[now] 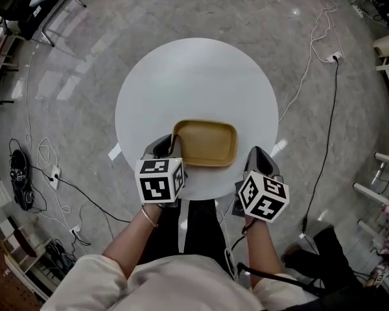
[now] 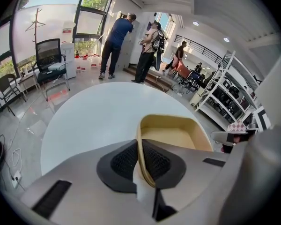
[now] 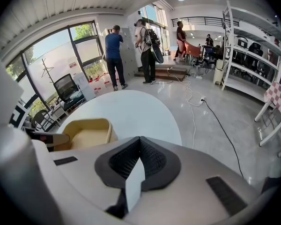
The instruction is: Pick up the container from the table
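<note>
Left gripper (image 1: 172, 149) has its jaws pinched on the left wall of the container (image 1: 205, 142), one pad inside the rim and one outside, as the left gripper view shows. That tan, shallow, round-cornered container sits empty on the white round table (image 1: 194, 76), on the side nearest the person. Right gripper (image 1: 257, 157) hangs just off the table's near edge, apart from the container, its jaws pressed together on nothing. Cables (image 1: 314, 50) trail over the grey floor (image 1: 84, 63) around the table. People (image 2: 114, 43) stand by the windows well behind it.
</note>
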The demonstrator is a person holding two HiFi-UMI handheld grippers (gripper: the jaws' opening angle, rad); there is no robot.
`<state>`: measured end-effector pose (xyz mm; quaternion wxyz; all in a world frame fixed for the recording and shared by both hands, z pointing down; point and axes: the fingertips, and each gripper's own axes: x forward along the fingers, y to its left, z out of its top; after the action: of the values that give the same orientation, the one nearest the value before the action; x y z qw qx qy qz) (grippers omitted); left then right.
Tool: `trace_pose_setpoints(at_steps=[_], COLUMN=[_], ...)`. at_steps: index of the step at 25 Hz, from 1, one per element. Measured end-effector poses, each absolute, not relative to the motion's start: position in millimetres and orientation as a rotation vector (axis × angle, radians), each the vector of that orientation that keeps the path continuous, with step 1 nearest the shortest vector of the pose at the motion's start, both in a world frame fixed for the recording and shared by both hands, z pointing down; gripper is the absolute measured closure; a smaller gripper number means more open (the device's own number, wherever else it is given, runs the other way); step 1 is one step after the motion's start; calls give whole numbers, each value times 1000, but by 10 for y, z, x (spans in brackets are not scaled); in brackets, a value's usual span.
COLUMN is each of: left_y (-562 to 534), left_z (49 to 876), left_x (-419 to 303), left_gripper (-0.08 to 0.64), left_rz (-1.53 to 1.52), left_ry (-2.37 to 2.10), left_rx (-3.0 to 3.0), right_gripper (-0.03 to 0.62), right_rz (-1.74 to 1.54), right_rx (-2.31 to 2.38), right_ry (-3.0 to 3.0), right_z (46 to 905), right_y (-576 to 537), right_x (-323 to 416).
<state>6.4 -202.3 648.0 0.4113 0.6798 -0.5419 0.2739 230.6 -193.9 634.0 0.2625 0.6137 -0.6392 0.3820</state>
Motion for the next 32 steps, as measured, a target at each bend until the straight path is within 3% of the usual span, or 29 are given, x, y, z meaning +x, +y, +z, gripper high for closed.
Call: trace_pose_setpoints(at_steps=[32], left_y=[-1938], left_z=[5929], left_x=[-154], left_gripper=[525], left_rz=[614], left_ry=[-1437], left_rx=[1722], right_gripper=[568], right_rz=[968], right_rx=[1671], right_ry=[-1888], right_z=[5768], right_y=[-2077], right_x=[2044])
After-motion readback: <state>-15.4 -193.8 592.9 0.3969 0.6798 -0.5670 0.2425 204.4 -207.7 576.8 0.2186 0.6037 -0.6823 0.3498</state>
